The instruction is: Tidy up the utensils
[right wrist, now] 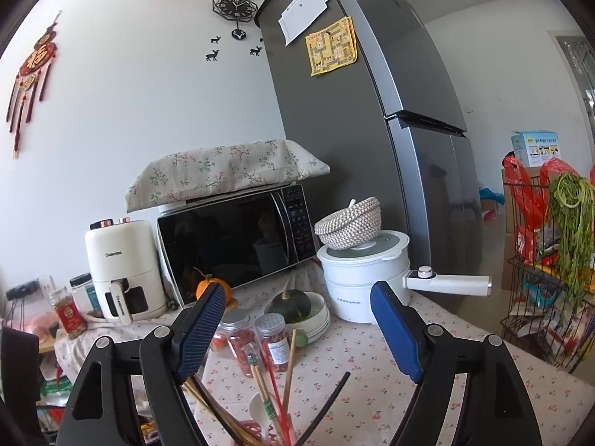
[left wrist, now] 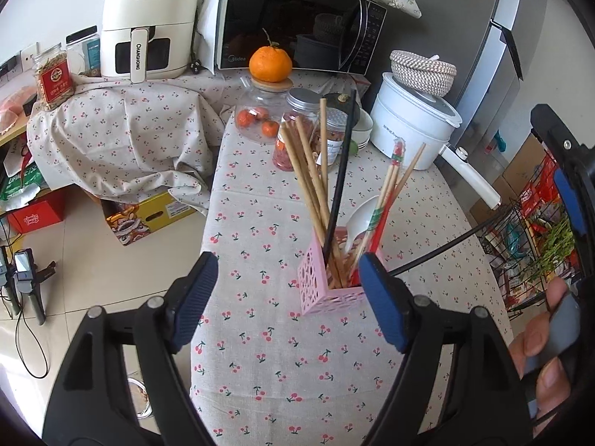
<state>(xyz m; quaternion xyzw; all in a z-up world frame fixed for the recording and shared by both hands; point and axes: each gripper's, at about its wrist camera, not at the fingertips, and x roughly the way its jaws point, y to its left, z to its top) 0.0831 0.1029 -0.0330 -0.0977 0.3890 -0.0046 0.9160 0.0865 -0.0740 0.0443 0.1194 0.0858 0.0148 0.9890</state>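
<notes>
CHANGHONG — air fryer [left wrist: 148, 26]; Midea — microwave [left wrist: 297, 22]

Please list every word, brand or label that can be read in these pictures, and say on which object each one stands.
"CHANGHONG": top front of the white air fryer.
"CHANGHONG": again, running vertically on the air fryer handle.
"Midea": lower left corner of the microwave.
Too small or blurred to read: the red label on the snack jar, the yellow sheet on the fridge, the white pot lettering, the microwave buttons.
</notes>
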